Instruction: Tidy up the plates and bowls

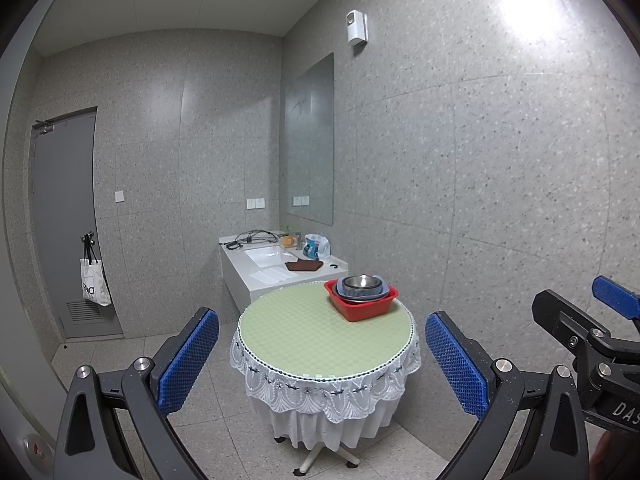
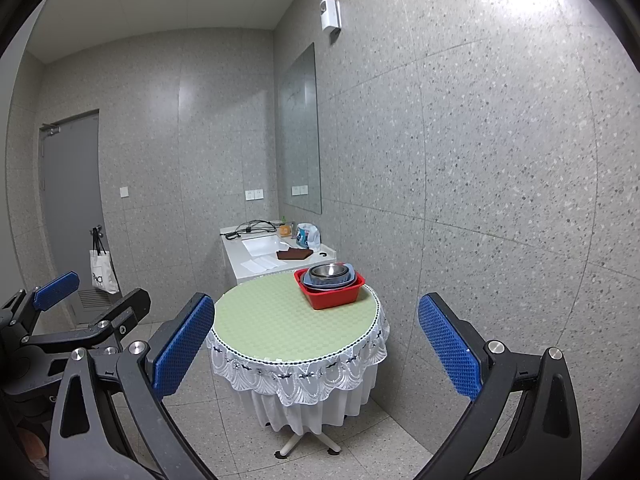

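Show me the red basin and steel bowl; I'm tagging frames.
red basin (image 1: 366, 311): left wrist view, on its front wall.
steel bowl (image 1: 362, 281): left wrist view, on its inner hollow.

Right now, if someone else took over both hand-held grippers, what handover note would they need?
Left hand-held gripper: open, empty, held back from the table.
Right hand-held gripper: open, empty, also held back.
Things: a metal bowl nested in bluish dishes inside the red tub, at the far right of the round table.
Done: nothing visible yet.
Left: approach, unpack the tub and sort the plates and bowls.
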The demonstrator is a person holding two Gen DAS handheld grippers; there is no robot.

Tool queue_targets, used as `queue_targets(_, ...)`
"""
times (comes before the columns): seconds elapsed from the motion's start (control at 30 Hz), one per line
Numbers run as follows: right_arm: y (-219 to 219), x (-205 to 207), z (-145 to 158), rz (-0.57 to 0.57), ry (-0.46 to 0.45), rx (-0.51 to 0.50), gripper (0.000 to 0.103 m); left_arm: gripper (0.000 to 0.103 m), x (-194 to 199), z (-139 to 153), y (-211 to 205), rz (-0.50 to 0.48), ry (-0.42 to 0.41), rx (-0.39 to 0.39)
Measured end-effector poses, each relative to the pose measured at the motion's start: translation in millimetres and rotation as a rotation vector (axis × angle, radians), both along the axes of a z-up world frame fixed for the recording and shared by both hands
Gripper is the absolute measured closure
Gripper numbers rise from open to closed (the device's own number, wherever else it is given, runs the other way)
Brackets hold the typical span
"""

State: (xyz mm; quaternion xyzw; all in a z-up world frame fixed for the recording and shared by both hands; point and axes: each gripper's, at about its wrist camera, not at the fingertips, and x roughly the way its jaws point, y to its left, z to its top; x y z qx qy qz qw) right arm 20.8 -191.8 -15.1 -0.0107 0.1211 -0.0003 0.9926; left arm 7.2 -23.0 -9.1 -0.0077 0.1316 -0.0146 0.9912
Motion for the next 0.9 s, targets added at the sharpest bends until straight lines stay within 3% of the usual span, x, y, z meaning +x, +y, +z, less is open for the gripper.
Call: queue_targets(0.9,-5,34,-10,0.009,0.025,0.007,0.000,0.001,44,-9,4,0.008,0.021,0.000)
